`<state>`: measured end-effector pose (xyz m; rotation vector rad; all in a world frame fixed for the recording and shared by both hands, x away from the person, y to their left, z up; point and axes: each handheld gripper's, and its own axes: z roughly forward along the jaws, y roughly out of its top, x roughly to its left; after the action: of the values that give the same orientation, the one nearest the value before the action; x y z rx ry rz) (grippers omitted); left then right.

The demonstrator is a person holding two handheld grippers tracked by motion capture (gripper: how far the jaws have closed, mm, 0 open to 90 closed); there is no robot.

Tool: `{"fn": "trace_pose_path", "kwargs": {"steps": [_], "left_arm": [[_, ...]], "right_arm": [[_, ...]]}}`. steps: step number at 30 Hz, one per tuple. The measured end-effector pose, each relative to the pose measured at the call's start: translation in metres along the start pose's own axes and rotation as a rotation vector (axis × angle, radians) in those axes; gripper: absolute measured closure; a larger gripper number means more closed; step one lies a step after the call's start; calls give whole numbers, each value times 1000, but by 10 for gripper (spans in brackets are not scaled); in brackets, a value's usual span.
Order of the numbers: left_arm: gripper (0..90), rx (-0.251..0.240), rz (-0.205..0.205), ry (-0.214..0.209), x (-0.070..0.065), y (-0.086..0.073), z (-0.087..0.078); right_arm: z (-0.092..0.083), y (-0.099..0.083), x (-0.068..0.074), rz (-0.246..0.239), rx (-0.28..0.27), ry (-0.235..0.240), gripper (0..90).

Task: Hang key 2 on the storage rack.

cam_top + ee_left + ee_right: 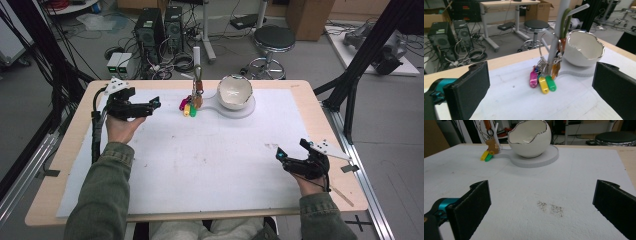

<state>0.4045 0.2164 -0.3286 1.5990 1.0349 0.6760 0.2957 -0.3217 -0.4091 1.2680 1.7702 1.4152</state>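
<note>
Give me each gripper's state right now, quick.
Left gripper: open, holding nothing, facing the bunch of keys.
Right gripper: open, holding nothing, over the white mat.

Wooden table point(59, 165), white mat point(210, 160) on it, white stand base point(240, 111), key bunch point(189, 107)

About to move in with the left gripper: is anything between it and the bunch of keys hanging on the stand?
Nothing visible. The left gripper is open, with bare white mat up to the keys. The bowl sits off to the side.
</note>
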Motion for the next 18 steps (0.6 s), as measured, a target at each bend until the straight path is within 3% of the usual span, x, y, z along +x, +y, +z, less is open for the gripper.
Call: {"fn": "trace_pose_path", "kwargs": {"steps": [6,18], "left_arm": [[16,-11,-34,48,13,-15,-17],[17,-24,-65,85,22,-33,-41]], "right_arm": [[-1,0,-2,8,-2,-6,6],[0,0,-1,8,5,-8,6]]}}
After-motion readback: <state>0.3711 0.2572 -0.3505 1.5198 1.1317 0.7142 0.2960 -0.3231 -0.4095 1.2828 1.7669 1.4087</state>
